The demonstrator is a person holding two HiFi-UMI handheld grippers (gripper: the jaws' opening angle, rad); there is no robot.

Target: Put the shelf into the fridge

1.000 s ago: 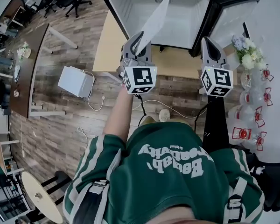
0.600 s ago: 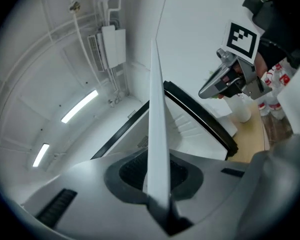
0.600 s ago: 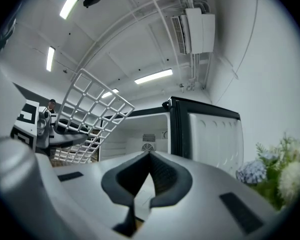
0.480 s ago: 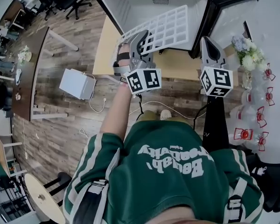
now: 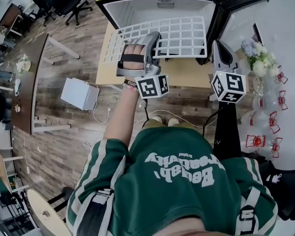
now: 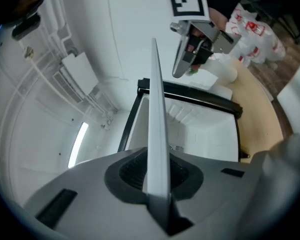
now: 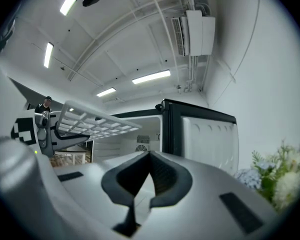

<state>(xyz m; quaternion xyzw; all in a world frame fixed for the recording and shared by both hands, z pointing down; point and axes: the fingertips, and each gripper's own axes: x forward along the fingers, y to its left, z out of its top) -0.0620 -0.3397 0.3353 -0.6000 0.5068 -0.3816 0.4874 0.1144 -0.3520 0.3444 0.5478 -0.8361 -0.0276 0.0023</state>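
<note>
The shelf (image 5: 179, 33), a white wire grid, lies flat in front of the open fridge (image 5: 157, 8), level with its mouth. My left gripper (image 5: 151, 42) is shut on the shelf's near edge, rolled onto its side. In the left gripper view the shelf (image 6: 157, 129) shows edge-on between the jaws, pointing at the fridge (image 6: 200, 121). My right gripper (image 5: 220, 49) hovers to the right, near the fridge door (image 5: 243, 14), shut and holding nothing. The right gripper view shows the shelf (image 7: 90, 121) held level at the left, beside the fridge (image 7: 140, 129).
The fridge stands on a light wooden table (image 5: 187, 72). Flowers (image 5: 258, 53) and several red-trimmed bottles (image 5: 265, 117) sit at the right. On the floor lie a white box (image 5: 79, 92) and cables (image 5: 157, 113). Desks and chairs stand at the far left.
The left gripper has rolled, turning the shelf from standing on edge to lying flat, and has shifted slightly toward the fridge. The right gripper has stayed put.
</note>
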